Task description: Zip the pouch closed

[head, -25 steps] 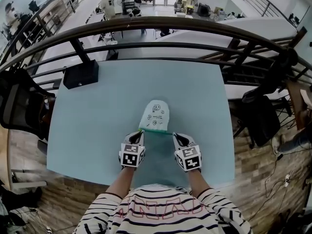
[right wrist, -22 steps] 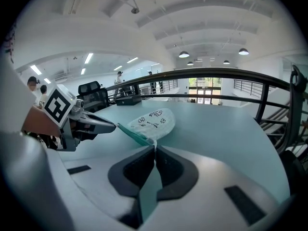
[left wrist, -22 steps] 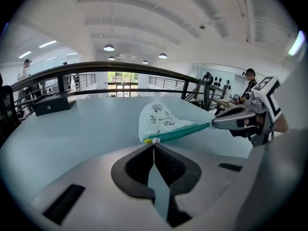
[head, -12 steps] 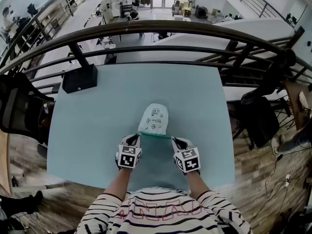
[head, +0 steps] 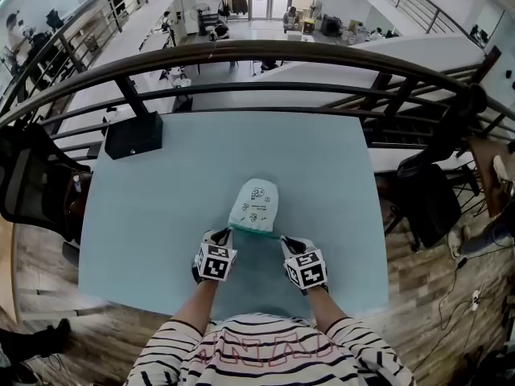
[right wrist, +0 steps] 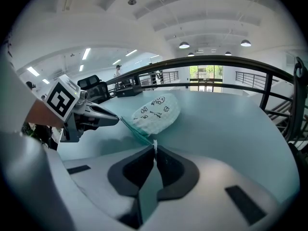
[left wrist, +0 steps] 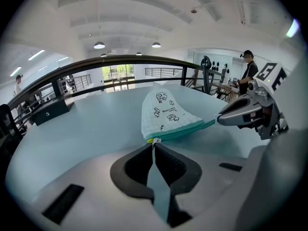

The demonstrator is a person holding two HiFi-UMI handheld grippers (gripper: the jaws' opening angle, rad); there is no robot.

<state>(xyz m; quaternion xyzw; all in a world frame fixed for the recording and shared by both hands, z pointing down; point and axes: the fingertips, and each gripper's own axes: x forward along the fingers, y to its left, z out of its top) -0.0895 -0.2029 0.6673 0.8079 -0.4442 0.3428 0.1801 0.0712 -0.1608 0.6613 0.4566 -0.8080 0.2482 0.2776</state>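
Both hands have sunk a little, the left tool [head: 224, 234] and right tool [head: 284, 240] each pinched shut on one end of the pouch [head: 254, 206], stretched taut over the worktop [head: 153, 207] near-middle, likely steadied for zipping.

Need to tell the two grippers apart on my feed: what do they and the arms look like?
They match: the left gripper and right gripper have pale grey bodies with black pads, and each carries a white cube of black square markers. The sleeves are white with dark stripes. No cables show.
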